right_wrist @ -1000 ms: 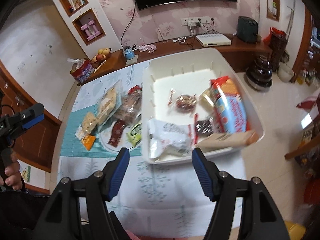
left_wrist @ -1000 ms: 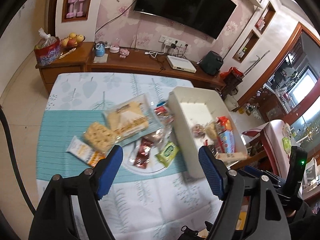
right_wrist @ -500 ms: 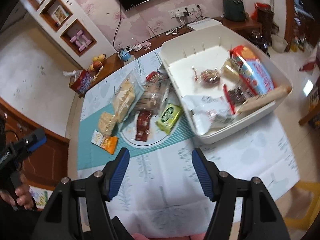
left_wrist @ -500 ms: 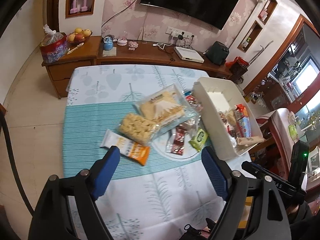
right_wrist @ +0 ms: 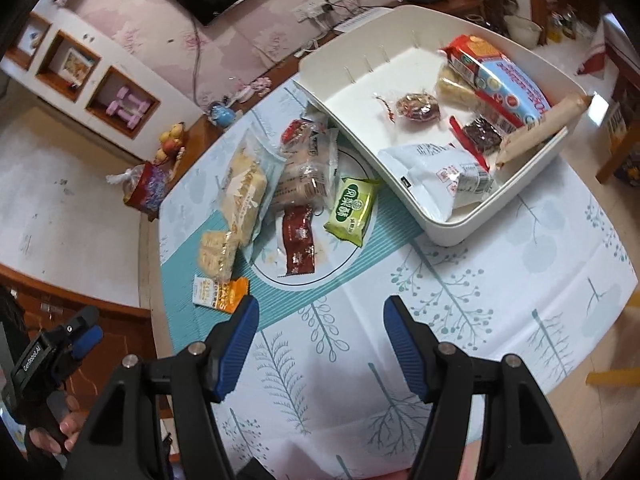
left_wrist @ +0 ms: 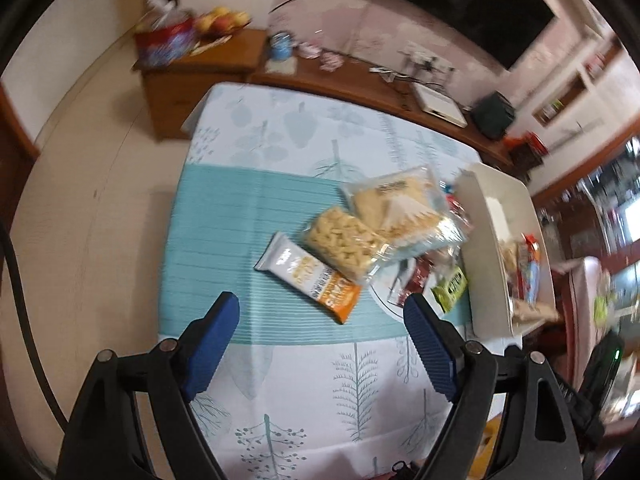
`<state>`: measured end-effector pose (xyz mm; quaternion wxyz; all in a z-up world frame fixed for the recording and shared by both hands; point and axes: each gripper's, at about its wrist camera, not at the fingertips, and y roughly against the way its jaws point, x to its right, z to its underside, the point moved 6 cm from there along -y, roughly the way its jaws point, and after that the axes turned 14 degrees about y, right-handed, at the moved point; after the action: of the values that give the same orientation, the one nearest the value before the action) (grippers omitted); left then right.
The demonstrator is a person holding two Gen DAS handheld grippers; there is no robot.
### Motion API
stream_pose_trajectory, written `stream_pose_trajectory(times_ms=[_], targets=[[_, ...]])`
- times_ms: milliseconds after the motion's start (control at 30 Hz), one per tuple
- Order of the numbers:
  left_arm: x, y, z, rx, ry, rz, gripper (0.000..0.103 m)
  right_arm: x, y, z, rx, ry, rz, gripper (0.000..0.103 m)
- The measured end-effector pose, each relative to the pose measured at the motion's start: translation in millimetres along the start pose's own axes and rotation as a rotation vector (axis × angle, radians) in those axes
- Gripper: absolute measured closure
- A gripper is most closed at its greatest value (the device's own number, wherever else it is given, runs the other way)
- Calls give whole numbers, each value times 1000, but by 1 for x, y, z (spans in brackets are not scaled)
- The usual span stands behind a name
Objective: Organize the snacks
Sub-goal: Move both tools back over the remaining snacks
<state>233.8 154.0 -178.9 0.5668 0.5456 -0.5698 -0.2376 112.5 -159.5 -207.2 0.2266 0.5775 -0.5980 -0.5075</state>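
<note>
Both grippers, left [left_wrist: 320,312] and right [right_wrist: 318,318], have open, empty fingers; loose snacks [right_wrist: 298,200] sit beside the bin [right_wrist: 440,224], probably awaiting sorting.

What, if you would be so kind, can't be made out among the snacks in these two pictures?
- Left wrist view: white bin contents, blurred and seen edge-on behind its wall.
- Right wrist view: orange-and-white bar, partly under the cracker pack.
- Both views: small print on wrappers, too small or blurred.

"GenRobot.AI" in white on the black body of the left gripper [right_wrist: 86,330], Chinese characters on the green snack packet [right_wrist: 351,209], other pkg print too blurred to read
</note>
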Motion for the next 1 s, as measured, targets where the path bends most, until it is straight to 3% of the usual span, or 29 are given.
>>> stream_pose_trajectory(times_ms=[433,567,800,1000], targets=[[-34,-65,-13,-114,407,-137,20,-6,-41,-23,14,-99,134,38],[-39,-82,-12,-94,499,-173,20,-2,-53,-32,61,-117,190,38],[-44,-110,-14,-43,605,-198,20,4,-74,-37,107,-131,317,38],[-49,-139,-10,-53,659,-239,20,-2,-94,-36,146,-102,353,38]])
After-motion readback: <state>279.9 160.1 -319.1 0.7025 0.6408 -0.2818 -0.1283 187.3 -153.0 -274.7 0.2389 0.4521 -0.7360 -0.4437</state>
